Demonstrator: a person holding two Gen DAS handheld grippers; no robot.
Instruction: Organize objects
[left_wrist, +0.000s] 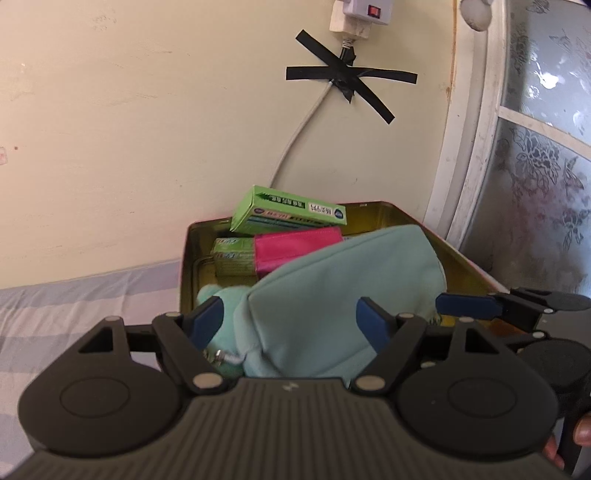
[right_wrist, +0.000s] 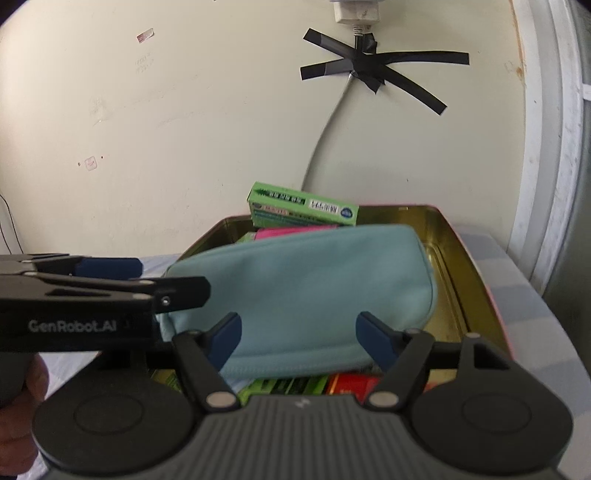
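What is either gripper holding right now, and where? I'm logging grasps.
Nothing: the left gripper and right gripper are both open around the teal pouch, which lies in the tin.

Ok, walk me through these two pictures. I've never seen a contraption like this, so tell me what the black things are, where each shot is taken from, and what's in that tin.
There is no robot here: a person holds a two-finger gripper in each hand, and a fisheye camera on each one looks forward along its blue-padded fingers. One picture comes from the left gripper, the other from the right gripper. Each also catches the other gripper at its edge.

Both point at an open metal tin on a striped bedsheet by a wall. In the tin lie a light teal pouch, a pink case, green boxes and a red packet.

Both grippers are open, fingers either side of the pouch, gripping nothing.
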